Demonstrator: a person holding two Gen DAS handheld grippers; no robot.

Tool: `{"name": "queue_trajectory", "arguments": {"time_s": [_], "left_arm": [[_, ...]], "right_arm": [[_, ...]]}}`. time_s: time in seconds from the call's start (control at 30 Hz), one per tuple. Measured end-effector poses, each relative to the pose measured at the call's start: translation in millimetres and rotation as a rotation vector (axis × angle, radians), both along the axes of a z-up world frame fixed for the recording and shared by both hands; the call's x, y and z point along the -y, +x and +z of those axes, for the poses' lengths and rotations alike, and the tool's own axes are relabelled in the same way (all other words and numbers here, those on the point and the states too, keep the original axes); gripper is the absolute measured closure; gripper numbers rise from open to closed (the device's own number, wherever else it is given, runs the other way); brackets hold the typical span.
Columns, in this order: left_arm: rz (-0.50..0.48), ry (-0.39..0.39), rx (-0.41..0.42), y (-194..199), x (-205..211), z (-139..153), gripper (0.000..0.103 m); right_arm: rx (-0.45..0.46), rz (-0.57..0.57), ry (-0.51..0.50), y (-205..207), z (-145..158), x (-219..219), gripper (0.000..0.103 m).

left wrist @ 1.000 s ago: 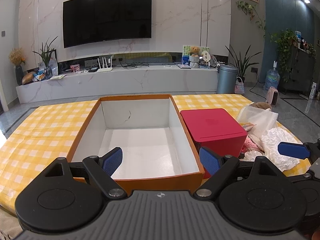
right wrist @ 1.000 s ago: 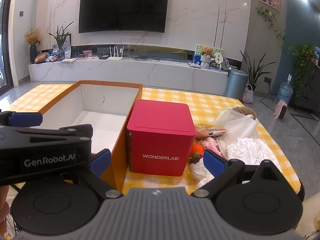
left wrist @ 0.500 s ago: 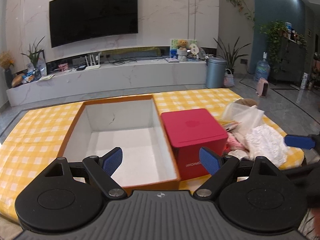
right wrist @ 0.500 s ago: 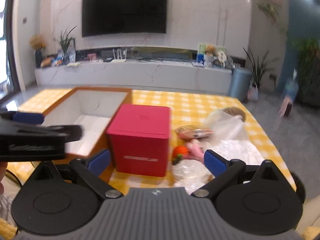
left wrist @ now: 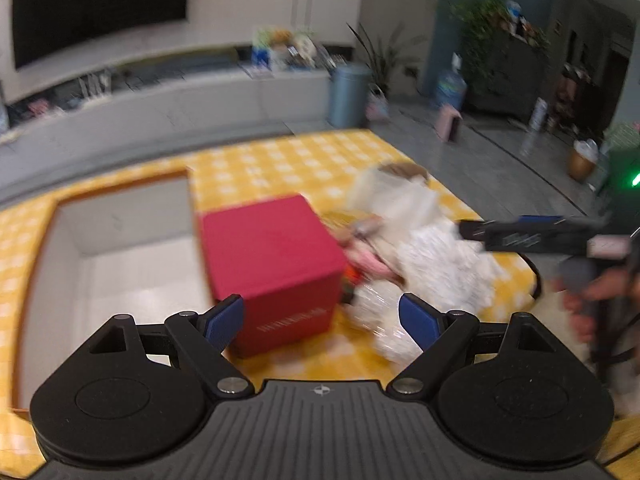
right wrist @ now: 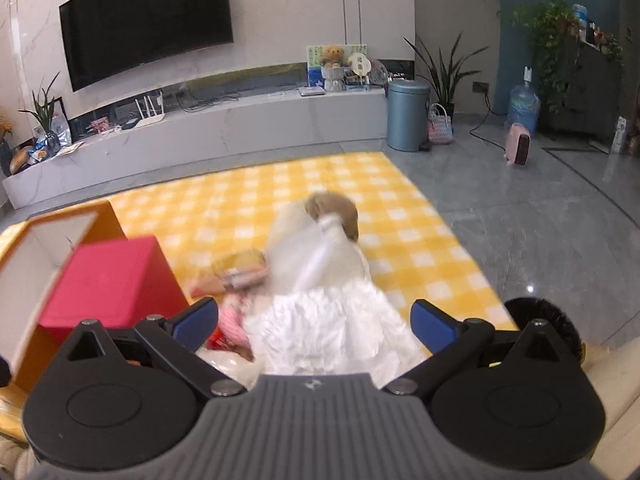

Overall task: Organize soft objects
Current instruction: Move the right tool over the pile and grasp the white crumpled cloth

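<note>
Left gripper is sitting at 6 o'clock in the left wrist view with its 2 blue-padded fingers spread wide and nothing between them. The red box is lying directly ahead of it at 12 o'clock, its near face partly framed by the fingers; whether the left pad is touching the box cannot be told because of blur.

Right gripper is likewise standing wide apart and gripping nothing. It is pointing over the pile of soft objects, with the white ruffled fabric lying just ahead between the pads, though contact cannot be confirmed. In the left wrist view the same gripper is showing at 3 o'clock, with a hand wrapped around its handle.

The pile is resting on the yellow checked cloth, just beside the red box on its 3 o'clock side. Within it, a pink knitted item is sitting at 9 o'clock of the white fabric, a clear-wrapped packet is lying beyond that, and a translucent white bag is lying farther out with a brown plush at the far end. All of these are motion-blurred.

The open orange-sided box with a white interior is standing at 9 o'clock of the red box, touching or nearly touching it; its visible interior is holding nothing.

Farther out at 12 o'clock, a marble console is running below a wall-mounted television. A grey bin is standing at 1 o'clock.
</note>
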State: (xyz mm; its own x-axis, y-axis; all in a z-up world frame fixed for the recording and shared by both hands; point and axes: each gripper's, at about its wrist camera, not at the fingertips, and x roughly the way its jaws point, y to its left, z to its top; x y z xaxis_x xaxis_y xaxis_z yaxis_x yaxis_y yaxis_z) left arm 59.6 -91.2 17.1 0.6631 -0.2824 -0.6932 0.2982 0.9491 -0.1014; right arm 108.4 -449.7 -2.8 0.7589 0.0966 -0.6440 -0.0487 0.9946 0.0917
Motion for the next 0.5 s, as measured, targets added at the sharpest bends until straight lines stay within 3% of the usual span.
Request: {"name": "queue_trajectory", "arguments": {"time_s": [0.1,0.17,0.33,0.5], "left_arm": [[-0.042,-0.013,-0.083,11.6,14.5,-10.9,0.002],[-0.053,-0.004,-0.155,20.5,24.7,-18.2,0.009],[-0.09,0.011,-0.301,42.9,49.9,-32.0,0.009],[-0.062,0.055,-0.387,62.7,66.9,-47.5,0.009]], "right_arm": [[-0.018,0.01,-0.024,1.1,-31.4,-3.0,0.003],[-0.024,0.018,-0.065,4.5,-40.3,-5.4,0.003],[-0.025,0.043,-0.088,8.4,-42.2,-8.6,0.003],[-0.012,0.0,-0.164,1.5,-38.6,-5.0,0.003]]}}
